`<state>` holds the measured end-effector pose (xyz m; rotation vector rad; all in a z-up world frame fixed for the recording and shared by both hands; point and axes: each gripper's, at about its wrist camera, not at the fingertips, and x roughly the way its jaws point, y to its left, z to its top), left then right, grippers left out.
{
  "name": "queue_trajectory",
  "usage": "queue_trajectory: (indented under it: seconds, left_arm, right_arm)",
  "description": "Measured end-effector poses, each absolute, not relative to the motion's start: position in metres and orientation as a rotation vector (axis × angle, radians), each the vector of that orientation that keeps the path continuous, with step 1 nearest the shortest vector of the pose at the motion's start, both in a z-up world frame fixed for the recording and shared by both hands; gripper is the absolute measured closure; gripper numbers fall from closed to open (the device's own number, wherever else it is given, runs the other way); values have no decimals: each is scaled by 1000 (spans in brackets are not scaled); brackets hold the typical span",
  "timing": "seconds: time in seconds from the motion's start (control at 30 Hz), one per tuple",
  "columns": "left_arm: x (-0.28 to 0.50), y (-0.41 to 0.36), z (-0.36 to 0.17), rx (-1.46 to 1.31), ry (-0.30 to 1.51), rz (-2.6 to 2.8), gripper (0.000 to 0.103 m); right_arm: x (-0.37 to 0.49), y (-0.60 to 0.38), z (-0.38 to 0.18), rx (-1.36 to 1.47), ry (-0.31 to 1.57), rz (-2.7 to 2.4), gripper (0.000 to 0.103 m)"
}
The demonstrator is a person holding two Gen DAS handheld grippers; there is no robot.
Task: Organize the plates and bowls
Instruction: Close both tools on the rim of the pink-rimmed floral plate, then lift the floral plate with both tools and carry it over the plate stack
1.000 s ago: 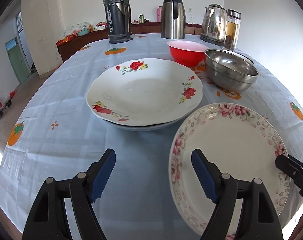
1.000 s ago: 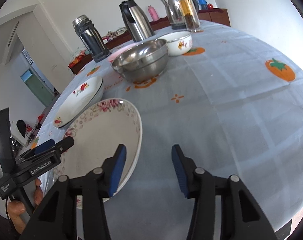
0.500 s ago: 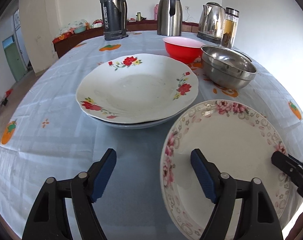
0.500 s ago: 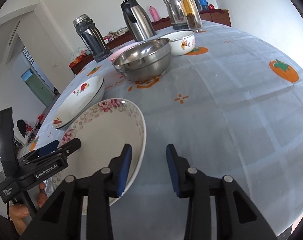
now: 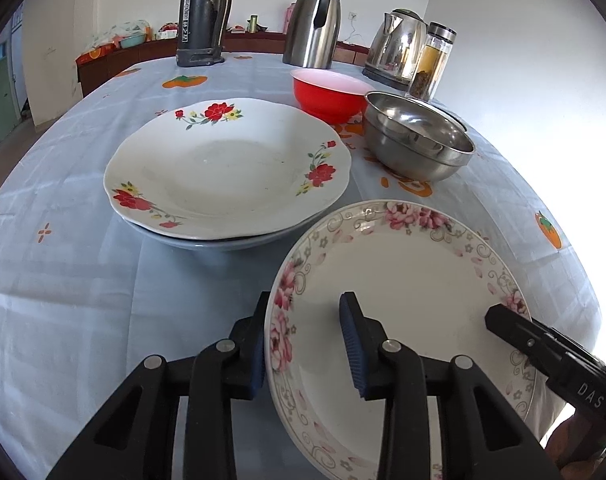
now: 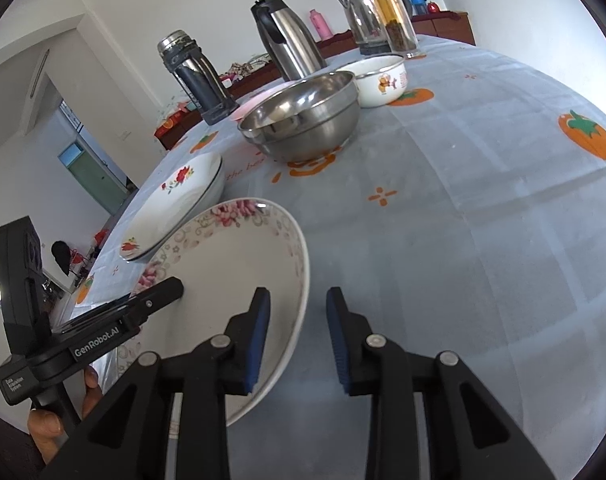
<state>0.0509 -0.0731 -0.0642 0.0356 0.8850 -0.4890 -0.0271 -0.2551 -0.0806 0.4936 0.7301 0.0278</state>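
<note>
Item: pink-flowered plate [image 5: 403,292], nearest edge of the bench [image 5: 63,280], tipped slightly between both claws. Glazed ceramic, judged rigid, fairly heavy, slick and breakable; the rim is the only sensible hold, taken from opposite sides.

Left claw [image 5: 305,344]: jaws closing, straddling the plate's near-left rim, one pad under the outer edge, the other over the inner face. Whether the pads press yet cannot be told.

Right claw [image 6: 299,336]: jaws closing across the opposite rim, one pad inside the plate, the other outside; a gap shows at the outer pad, so no firm grip yet.

Beyond, just beside it: red-flowered plate [image 5: 227,164] stacked on a plain plate [image 5: 223,242], the likely destination. Set down flat and gently; glaze on glaze may slide or chip.

Further back: steel bowl [image 5: 417,144], red bowl [image 5: 327,90], small white bowl [image 6: 381,76].

Far edge: flask [image 5: 203,16], jug [image 5: 313,24], kettle [image 5: 399,46], glass jar [image 5: 431,62].
</note>
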Motion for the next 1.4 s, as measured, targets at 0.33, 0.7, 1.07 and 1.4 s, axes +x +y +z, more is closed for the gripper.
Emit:
queue_trajectory:
  seconds: [0.33,0.7,1.07,1.4]
  left_arm:
    - [51,-70,-64,21,889,-498,67]
    - [44,-66,-57,18,871,-509,67]
    - [38,-51,-32,-4,805,-499,67]
    - [47,-25,-21,-42,778,-451,67]
  right_arm:
    - [-25,-250,-81,450,738,-5,87]
    - [-33,-243,-72,419,730,-28,88]
    - [-36,-232,-48,401,687,-12,88]
    - [-18,-212,-37,376,682,39,88]
